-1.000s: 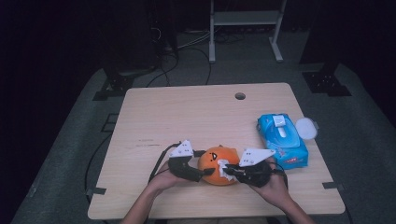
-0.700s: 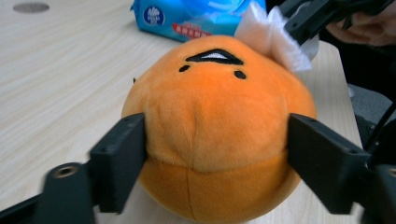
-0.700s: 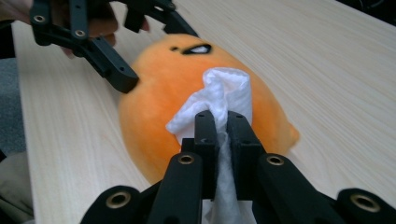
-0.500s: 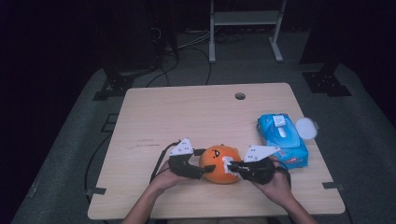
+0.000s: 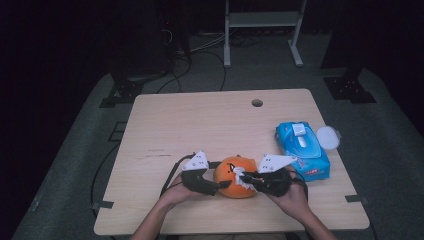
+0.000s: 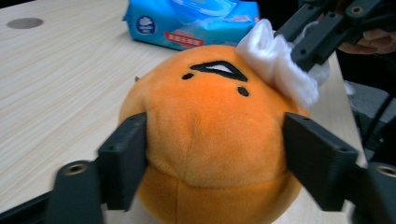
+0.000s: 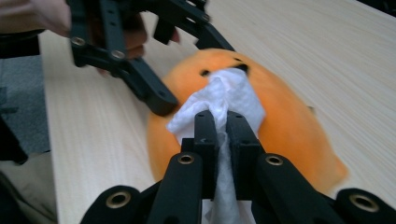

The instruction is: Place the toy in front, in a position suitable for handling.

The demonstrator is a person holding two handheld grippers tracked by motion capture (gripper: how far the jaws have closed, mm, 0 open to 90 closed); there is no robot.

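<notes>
orange plush, round and soft, is what the work turns on: the plush toy (image 5: 236, 176) sits on the wooden table (image 5: 210, 125) near its front edge, between the two hands, with its stitched face turned up. the left gripper (image 6: 219, 154) brackets it from the side, one jaw against each flank; its jaws have just been opening, standing wide with the toy between them, and in the left gripper view the pads look to rest on the fur with little squeeze, so it reads as steadying more than clamping. the right gripper (image 7: 223, 122) has its jaws pinched nearly together on a bunched white wet wipe (image 7: 224, 100), and the wad is pressed on the toy's top beside the black mouth and eye marks.

the step in hand looks like wiping the toy clean, one hand bracing it while the other rubs. the blue wipes pack (image 5: 302, 149) lies just to the right of the toy, its lid flipped open.

the next move, as i judge it, calls for dragging the wipe across the fur with light pressure while the left jaws keep the ball from rolling. since that hold has loosened, the toy may slip or turn under the stroke, so either a firmer brace or a gentle rub would suit.
</notes>
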